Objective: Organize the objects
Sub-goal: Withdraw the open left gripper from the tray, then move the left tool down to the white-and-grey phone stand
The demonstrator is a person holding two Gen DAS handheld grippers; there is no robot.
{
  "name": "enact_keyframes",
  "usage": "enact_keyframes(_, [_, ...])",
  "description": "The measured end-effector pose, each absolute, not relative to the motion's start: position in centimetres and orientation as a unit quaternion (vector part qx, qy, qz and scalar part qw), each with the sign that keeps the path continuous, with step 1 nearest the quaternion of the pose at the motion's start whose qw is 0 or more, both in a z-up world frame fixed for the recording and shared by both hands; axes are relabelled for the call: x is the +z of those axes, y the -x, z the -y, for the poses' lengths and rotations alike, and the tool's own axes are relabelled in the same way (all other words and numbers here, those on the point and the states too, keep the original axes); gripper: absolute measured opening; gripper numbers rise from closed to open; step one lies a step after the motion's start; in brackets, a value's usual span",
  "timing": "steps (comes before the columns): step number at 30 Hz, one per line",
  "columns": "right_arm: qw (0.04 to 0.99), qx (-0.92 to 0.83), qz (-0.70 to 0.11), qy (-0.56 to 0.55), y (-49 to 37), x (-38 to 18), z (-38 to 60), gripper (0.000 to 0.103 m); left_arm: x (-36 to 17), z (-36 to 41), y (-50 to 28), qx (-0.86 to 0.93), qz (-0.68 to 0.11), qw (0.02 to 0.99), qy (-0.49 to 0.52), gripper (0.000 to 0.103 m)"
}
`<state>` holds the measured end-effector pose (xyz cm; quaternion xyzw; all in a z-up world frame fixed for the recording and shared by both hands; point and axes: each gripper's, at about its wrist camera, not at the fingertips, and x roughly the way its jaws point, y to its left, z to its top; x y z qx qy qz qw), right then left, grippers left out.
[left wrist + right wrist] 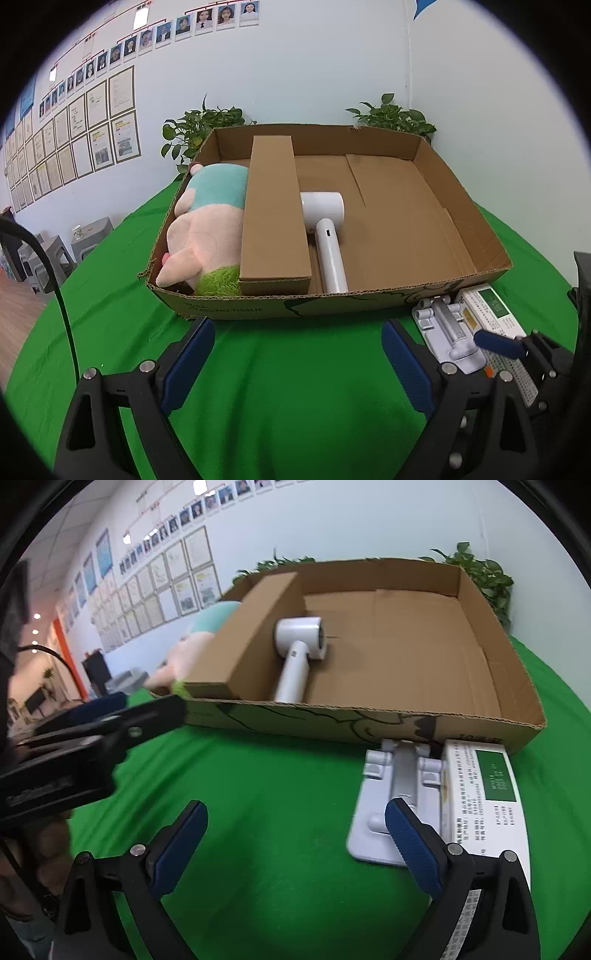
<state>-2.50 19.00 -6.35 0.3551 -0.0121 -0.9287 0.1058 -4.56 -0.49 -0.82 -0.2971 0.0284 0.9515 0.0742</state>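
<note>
Both grippers [297, 365] [295, 845] gape wide; only the left view shows the plush toy [207, 229] whole.

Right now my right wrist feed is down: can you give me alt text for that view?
The open right gripper hovers empty over green cloth, its right finger over a white folding stand lying beside a white printed box. Behind them, a cardboard tray holds a white hair dryer.
</note>
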Motion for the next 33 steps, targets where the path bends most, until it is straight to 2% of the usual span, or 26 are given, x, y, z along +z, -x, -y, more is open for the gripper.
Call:
enact_keyframes(2, [0.082, -0.928, 0.000, -0.362, 3.2, -6.8, -19.3, 0.084, -1.1, 0.6, 4.8, 0.949, -0.026, 0.074, 0.305, 0.092])
enact_keyframes(5, [0.056, -0.923, -0.008, -0.381, 4.2, -7.7, -20.0, 0.075, -1.4, 0.7, 5.0, 0.947, -0.023, 0.074, 0.311, 0.092])
enact_keyframes(9, [0.039, -0.915, -0.013, -0.401, 5.0, -8.3, -20.2, 0.069, -1.7, 0.6, 5.0, 0.946, -0.019, 0.074, 0.315, 0.092])
enact_keyframes(13, [0.024, -0.912, -0.034, -0.408, 5.7, -8.7, -20.2, 0.049, -2.0, 0.8, 5.0, 0.944, -0.016, 0.076, 0.321, 0.092])
enact_keyframes(17, [0.040, -0.912, -0.037, -0.406, 5.4, -8.7, -20.0, 0.047, -2.2, 1.1, 5.1, 0.942, -0.011, 0.079, 0.327, 0.092])
enact_keyframes(21, [0.102, -0.909, -0.037, -0.403, 3.7, -8.5, -18.6, 0.043, -2.4, 1.3, 5.2, 0.935, 0.000, 0.104, 0.338, 0.092])
enact_keyframes(22, [0.111, -0.907, -0.039, -0.403, 3.3, -8.4, -18.3, 0.039, -2.6, 1.3, 5.2, 0.932, 0.002, 0.114, 0.343, 0.092])
enact_keyframes(25, [0.149, -0.900, -0.034, -0.409, 1.6, -8.2, -17.4, 0.038, -3.2, 1.4, 5.1, 0.920, 0.014, 0.148, 0.363, 0.092])
enact_keyframes(28, [0.165, -0.903, -0.050, -0.393, -0.5, -8.1, -16.5, 0.041, -3.9, 1.3, 5.1, 0.901, 0.044, 0.202, 0.381, 0.092])
enact_keyframes(30, [0.157, -0.908, -0.058, -0.385, -1.3, -8.0, -16.6, 0.062, -4.1, 1.1, 5.1, 0.892, 0.055, 0.226, 0.388, 0.092])
enact_keyframes(31, [0.152, -0.911, -0.049, -0.381, -1.5, -7.9, -16.9, 0.079, -4.2, 0.9, 5.1, 0.889, 0.058, 0.235, 0.390, 0.092])
enact_keyframes(32, [0.151, -0.912, -0.036, -0.379, -1.5, -7.8, -17.2, 0.091, -4.3, 0.6, 5.0, 0.886, 0.063, 0.245, 0.389, 0.092])
enact_keyframes(33, [0.150, -0.913, -0.020, -0.380, -1.5, -7.7, -17.5, 0.095, -4.4, 0.5, 5.0, 0.884, 0.066, 0.250, 0.390, 0.092])
